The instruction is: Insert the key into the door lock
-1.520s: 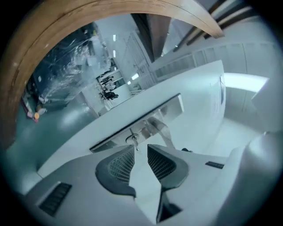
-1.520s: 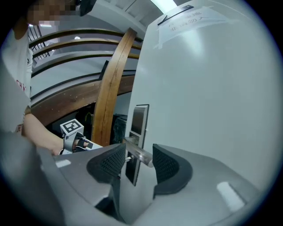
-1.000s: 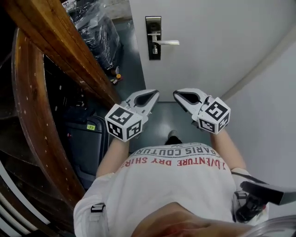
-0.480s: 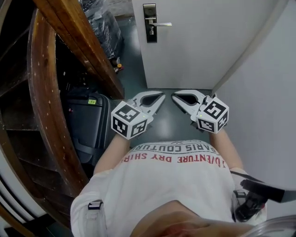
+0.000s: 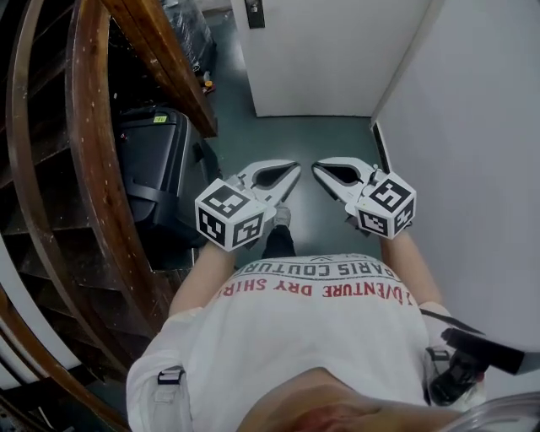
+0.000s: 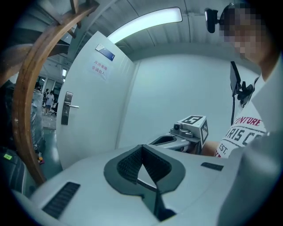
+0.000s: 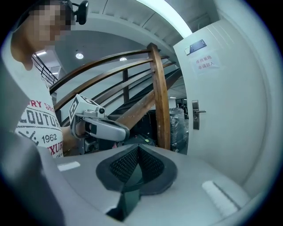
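The white door (image 5: 329,51) stands at the top of the head view, with its metal lock plate (image 5: 253,12) cut off by the top edge. From the left gripper view, the lock plate (image 6: 66,108) and its lever handle sit far off to the left; the right gripper view has the lock plate (image 7: 195,114) on the right. My left gripper (image 5: 293,168) and right gripper (image 5: 317,168) hover side by side in front of my chest, tips toward the door. Both are shut with nothing between the pads. No key shows in any view.
A curved wooden stair rail (image 5: 93,152) runs along the left, with a black suitcase (image 5: 160,160) and wrapped bags beyond it. A grey wall (image 5: 472,126) closes the right side. The dark floor (image 5: 321,143) lies between me and the door.
The door and lock have slid up and away in the head view, so I stand farther back from them. Both grippers have kept their place before my chest, still shut.
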A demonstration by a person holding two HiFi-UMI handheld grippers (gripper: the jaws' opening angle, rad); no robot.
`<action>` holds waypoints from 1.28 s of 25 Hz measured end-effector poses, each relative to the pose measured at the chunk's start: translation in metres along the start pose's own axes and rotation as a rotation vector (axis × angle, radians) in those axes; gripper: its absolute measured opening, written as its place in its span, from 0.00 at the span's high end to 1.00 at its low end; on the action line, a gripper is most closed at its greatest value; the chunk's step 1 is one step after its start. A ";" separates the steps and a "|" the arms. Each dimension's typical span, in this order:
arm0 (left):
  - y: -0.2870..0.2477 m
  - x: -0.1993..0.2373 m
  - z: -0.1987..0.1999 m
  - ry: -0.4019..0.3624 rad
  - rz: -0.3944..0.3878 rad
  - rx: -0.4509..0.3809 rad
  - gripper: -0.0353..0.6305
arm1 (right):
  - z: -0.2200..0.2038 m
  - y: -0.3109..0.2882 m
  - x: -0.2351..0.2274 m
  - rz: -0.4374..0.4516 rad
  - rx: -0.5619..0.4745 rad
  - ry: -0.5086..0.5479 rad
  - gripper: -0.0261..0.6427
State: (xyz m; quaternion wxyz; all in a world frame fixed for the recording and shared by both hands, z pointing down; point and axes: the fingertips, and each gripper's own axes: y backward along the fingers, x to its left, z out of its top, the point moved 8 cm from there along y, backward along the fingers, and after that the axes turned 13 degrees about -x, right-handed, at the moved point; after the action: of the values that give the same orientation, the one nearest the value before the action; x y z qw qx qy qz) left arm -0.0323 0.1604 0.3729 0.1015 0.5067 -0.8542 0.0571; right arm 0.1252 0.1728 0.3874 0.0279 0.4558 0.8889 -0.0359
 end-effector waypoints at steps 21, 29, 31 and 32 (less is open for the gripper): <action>0.110 -0.121 0.007 -0.071 0.023 -0.002 0.94 | 0.028 0.044 0.148 0.008 -0.028 0.046 0.96; 0.118 -0.123 0.015 -0.064 0.028 -0.017 0.94 | 0.040 0.044 0.156 0.007 -0.043 0.046 0.96; 0.119 -0.125 0.017 -0.065 0.028 -0.021 0.94 | 0.042 0.046 0.158 0.008 -0.043 0.051 0.96; 0.119 -0.126 0.017 -0.067 0.028 -0.023 0.94 | 0.042 0.047 0.159 0.008 -0.043 0.054 0.96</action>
State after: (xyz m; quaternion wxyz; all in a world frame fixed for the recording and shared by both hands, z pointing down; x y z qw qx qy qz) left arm -0.0795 0.3220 0.3278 0.0781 0.4953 -0.8646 0.0317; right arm 0.0715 0.3247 0.3304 0.0141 0.4597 0.8880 -0.0044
